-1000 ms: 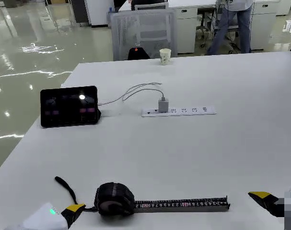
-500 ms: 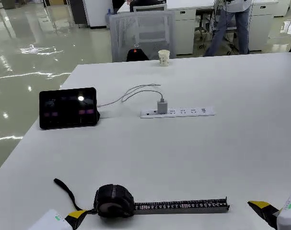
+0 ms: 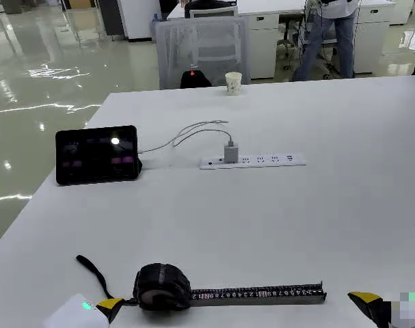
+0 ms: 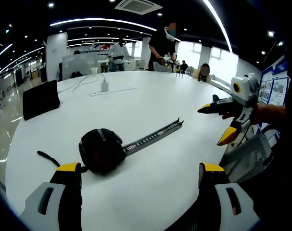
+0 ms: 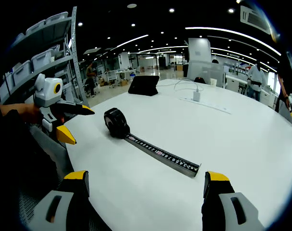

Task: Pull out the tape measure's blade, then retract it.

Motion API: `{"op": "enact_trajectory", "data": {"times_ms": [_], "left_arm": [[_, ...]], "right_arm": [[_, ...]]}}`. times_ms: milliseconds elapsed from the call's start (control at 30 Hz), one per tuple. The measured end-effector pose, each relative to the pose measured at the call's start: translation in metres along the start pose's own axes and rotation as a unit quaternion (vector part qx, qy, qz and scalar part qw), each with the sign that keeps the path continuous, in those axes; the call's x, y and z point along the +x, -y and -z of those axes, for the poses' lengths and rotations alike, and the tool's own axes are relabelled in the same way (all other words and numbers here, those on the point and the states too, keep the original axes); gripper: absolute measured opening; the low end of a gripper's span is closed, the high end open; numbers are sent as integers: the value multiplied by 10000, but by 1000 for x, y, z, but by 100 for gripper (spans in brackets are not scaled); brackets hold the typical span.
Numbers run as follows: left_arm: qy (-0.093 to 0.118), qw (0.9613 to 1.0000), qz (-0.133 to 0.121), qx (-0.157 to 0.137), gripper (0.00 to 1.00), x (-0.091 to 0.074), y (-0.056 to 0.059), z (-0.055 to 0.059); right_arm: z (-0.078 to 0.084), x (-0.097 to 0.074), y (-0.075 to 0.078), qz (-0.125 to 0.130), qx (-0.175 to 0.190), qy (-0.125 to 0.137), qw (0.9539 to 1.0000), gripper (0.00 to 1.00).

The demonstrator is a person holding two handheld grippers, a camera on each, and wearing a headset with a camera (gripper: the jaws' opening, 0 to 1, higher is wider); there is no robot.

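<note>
Head view: the blade (image 3: pixel 262 294) of the tape measure (image 3: pixel 163 287) lies pulled out on the desk (image 3: pixel 262 219). Your left gripper (image 4: pixel 139 168) and right gripper (image 5: pixel 146 176) have fingers spread, empty; retracting comes next.

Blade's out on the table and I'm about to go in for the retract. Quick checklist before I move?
1. Blade out: ok. The blade lies flat on the table, extended from the case.
2. Left gripper free: ok. Jaws wide, nothing held, case just ahead.
3. Right gripper free: ok. Jaws wide, blade tip ahead.
4. Wrist strap out of the way: ok. It lies outside the left gripper's jaw gap, though close to one jaw.
5. Blade lock: cannot tell.
</note>
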State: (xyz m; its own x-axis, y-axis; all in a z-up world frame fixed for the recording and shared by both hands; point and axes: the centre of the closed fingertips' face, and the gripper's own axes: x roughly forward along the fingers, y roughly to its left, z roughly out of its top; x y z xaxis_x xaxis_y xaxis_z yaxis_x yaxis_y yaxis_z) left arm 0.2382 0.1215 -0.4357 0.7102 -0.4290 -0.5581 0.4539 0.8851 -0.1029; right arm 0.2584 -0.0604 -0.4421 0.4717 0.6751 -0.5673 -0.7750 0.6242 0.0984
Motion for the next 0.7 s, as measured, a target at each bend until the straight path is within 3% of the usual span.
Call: {"op": "enact_trajectory", "data": {"times_ms": [700], "left_arm": [[-15,10000,-18,-14,99,-3,4,2]], "right_arm": [[0,-3,-6,-4,22,-44,10000,99]]}}
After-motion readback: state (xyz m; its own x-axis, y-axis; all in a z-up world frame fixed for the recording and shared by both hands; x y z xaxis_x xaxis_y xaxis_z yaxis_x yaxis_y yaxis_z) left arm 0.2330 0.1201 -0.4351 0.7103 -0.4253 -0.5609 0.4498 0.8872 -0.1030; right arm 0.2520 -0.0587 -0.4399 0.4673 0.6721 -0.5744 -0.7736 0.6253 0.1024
